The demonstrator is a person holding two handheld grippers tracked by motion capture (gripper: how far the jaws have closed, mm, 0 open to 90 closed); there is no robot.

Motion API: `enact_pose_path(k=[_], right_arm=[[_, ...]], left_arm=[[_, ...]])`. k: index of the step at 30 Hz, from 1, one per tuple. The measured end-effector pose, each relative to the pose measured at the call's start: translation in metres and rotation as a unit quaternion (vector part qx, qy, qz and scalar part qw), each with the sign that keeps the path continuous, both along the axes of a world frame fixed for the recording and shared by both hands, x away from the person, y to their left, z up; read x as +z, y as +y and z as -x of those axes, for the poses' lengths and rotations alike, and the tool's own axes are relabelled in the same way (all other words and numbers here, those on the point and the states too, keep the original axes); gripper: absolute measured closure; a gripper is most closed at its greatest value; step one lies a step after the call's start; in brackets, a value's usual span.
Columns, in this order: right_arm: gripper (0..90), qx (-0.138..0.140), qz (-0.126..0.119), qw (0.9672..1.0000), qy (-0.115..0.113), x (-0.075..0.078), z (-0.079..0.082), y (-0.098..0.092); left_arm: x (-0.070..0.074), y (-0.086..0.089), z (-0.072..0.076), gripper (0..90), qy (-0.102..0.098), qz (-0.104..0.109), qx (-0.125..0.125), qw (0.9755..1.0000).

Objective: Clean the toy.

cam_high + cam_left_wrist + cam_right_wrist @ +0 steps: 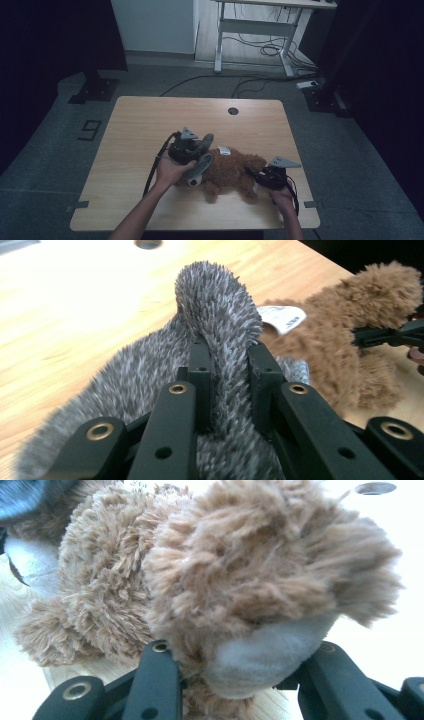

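The left gripper view shows the left gripper clamped on a grey furry fabric piece. The right gripper pinches the brown plush toy's pale-soled paw. From above, both forearms reach forward over the wooden table's near edge; bare tabletop lies beyond.

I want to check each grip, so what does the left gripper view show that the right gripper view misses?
Left gripper view alone: the left gripper shut on a grey furry piece, a white tag on the toy, and the other gripper's black jaw tip at the right edge.

Right gripper view alone: the right gripper clamped on a pale-soled paw of the brown plush toy.

Both: the brown plush toy, the wooden table and its round hole.
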State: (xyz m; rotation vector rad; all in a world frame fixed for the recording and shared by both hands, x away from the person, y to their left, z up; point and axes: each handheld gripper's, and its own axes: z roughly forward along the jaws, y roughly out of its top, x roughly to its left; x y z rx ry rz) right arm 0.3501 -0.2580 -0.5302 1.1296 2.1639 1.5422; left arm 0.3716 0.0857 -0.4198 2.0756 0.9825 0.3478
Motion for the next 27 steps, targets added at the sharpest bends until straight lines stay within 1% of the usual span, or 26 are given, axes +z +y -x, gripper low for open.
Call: enact_pose_path(k=[2,5,6,8,9,10,14,17,18,20,22,23,25,27], right_arm=[[65.1,-0.002,-0.001,1.0,0.002,0.0,0.0,-0.001],[65.1,-0.002,0.0,1.0,0.001,0.0,0.0,-0.001],[65.0,-0.002,0.0,1.0,0.001,0.0,0.0,-0.001],[65.0,-0.001,-0.001,1.0,0.002,0.0,0.0,-0.001],[65.0,0.0,-0.001,1.0,0.001,0.0,0.0,0.0],[65.0,0.0,-0.001,1.0,0.002,0.0,0.0,-0.001],[64.9,-0.001,-0.002,1.0,0.004,-0.001,0.0,-0.001],[64.8,-0.001,-0.002,1.0,0.004,-0.001,0.0,-0.002],[64.8,-0.001,-0.003,1.0,0.005,-0.001,0.0,-0.002],[64.8,-0.001,-0.007,1.0,0.005,-0.001,0.0,-0.002],[64.8,0.001,-0.003,1.0,0.0,0.0,0.001,-0.002],[64.8,0.001,-0.003,1.0,0.0,0.0,0.001,-0.002],[64.8,0.001,-0.003,1.0,-0.001,0.0,0.001,-0.002],[64.8,0.002,-0.002,1.0,-0.001,0.001,0.001,-0.002]], left_arm=[[0.0,0.01,0.002,75.9,-0.002,-0.005,0.009,0.9999],[-0.008,0.028,0.002,75.9,0.01,-0.011,0.019,0.9997],[-0.011,0.031,0.003,75.8,0.014,-0.007,0.021,0.9997],[-0.017,0.042,0.004,75.6,0.022,0.02,0.017,0.9994],[-0.019,0.045,0.006,75.6,0.022,0.026,0.018,0.9993],[-0.019,0.047,0.007,75.5,0.02,0.028,0.017,0.9993],[-0.018,0.054,0.011,75.4,0.014,0.023,0.022,0.9994],[-0.016,0.059,0.01,75.2,0.017,0.021,0.03,0.9992],[-0.014,0.06,0.009,75.2,0.016,0.019,0.032,0.9992],[-0.008,0.057,0.007,75.2,0.009,0.012,0.026,0.9995],[0.002,0.05,0.004,75.1,-0.001,0.013,0.022,0.9997],[0.008,0.044,0.002,75.1,-0.006,0.016,0.018,0.9997],[0.014,0.032,-0.003,75.1,-0.002,0.023,0.006,0.9997],[0.014,0.015,-0.01,75.0,0.013,0.027,-0.008,0.9995]])
